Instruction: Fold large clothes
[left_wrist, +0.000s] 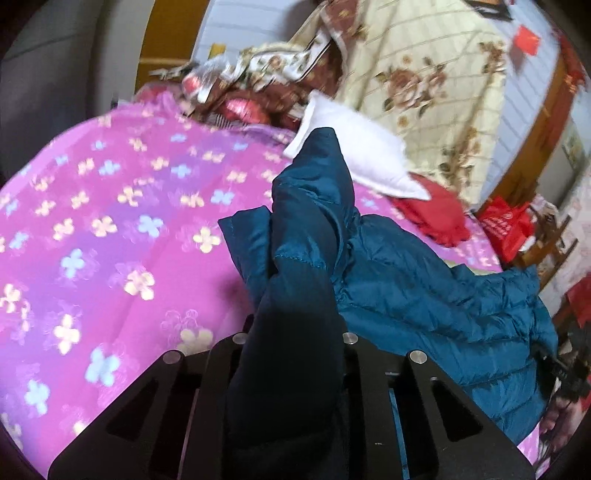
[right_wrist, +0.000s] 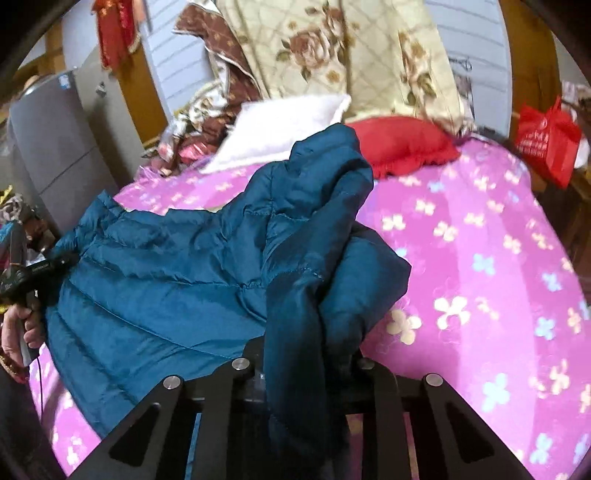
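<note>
Left tool: I have it clamped on a bunched fold of the jacket; the cloth hides the fingertips.
Right tool: I have it closed on another bunch of the same jacket, fabric draped over the fingers.
Jacket: teal, quilted and puffy, partly lifted at both grips, the rest spread on the bed.
Bed: covered with a pink and purple sheet printed with small flowers.
Pillows: a white pillow and a red pillow lie beyond the jacket, near the head of the bed.
Quilt: cream with brown roses, heaped behind the pillows.
Red bag: beside the bed's far edge.
</note>
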